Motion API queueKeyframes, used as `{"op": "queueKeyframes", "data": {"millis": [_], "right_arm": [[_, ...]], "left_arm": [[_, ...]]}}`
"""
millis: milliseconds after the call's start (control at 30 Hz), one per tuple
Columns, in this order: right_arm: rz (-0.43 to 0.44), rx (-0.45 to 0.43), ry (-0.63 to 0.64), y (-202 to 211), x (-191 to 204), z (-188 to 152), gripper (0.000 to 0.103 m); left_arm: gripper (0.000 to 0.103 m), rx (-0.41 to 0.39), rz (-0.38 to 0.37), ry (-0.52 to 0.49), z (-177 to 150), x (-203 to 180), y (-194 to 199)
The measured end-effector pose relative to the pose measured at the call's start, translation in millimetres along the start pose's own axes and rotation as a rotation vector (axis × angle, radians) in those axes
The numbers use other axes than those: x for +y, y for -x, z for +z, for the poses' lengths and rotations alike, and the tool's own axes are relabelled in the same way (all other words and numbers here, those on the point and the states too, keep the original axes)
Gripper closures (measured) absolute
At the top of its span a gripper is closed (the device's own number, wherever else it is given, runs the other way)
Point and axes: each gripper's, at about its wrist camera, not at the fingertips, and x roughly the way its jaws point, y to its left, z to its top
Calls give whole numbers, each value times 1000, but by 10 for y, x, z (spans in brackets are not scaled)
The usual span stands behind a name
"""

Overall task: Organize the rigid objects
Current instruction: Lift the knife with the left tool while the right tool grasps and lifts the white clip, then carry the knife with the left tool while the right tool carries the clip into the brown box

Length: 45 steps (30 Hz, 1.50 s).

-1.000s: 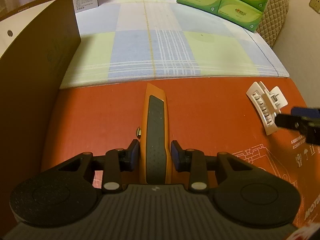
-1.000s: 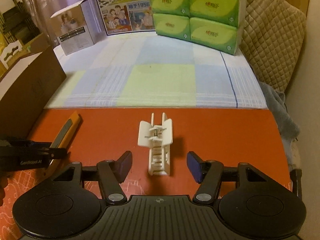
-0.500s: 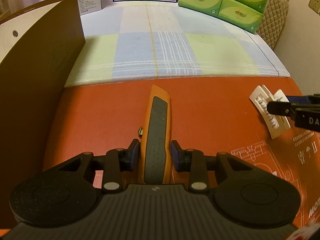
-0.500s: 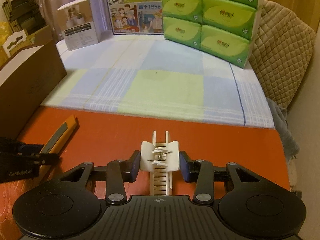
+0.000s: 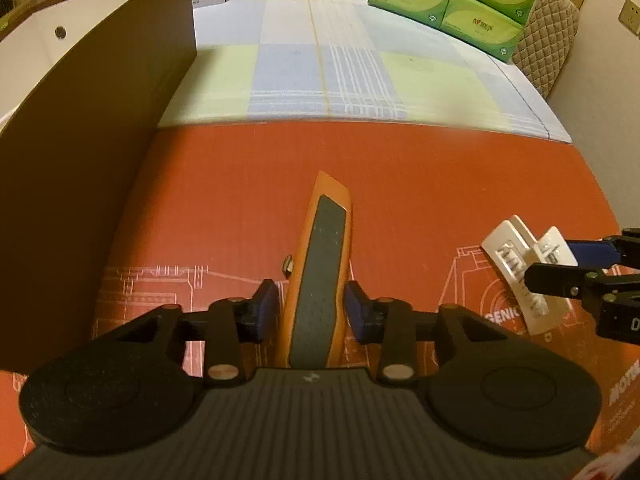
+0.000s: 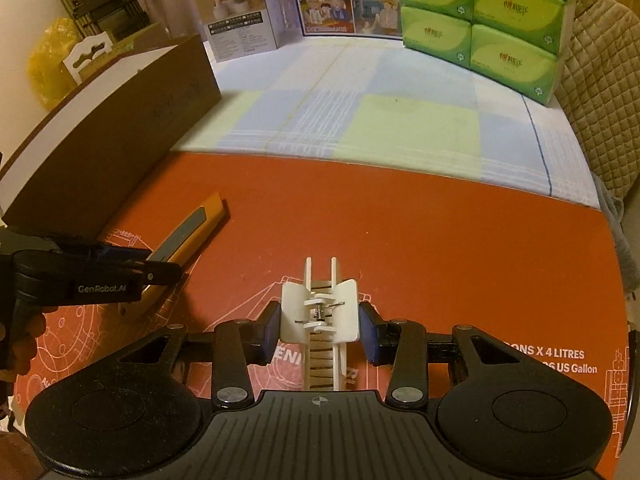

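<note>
Work surface: an orange-red printed cardboard sheet [image 6: 400, 216] laid over a checked cloth [image 6: 360, 120]. At left stands a brown open box [image 6: 120, 136]; behind, a small product carton [image 6: 236, 12], then stacked green tissue packs [image 6: 480, 20] and a quilted cushion [image 6: 600, 60] at right. The orange utility knife [image 5: 320, 272], with dark grip inlay, lies on the sheet between the pads of the left gripper [image 5: 311, 310], whose jaws have just been opening and stand slightly clear of it. Right of it, the white toothed hair claw clip [image 6: 320, 316] is pinched by the right gripper [image 6: 320, 330], its jaws having just been closing.
</note>
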Motion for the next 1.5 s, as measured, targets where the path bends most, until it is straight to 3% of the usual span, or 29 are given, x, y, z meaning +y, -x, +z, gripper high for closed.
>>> {"op": "queueKeyframes", "data": {"millis": [367,867,1500], "right_arm": [[-43,-1,14,-36,77,-25,65],[-52,-27,11,29,144,-73,65],[-26,-98,0,329,365,90,66]], "left_arm": [[69,-33,22,-99,30,-120,-57],[73,-8,13,-101,-2,-94,15],[73,-115,-24,-53,87,-1,657]]}}
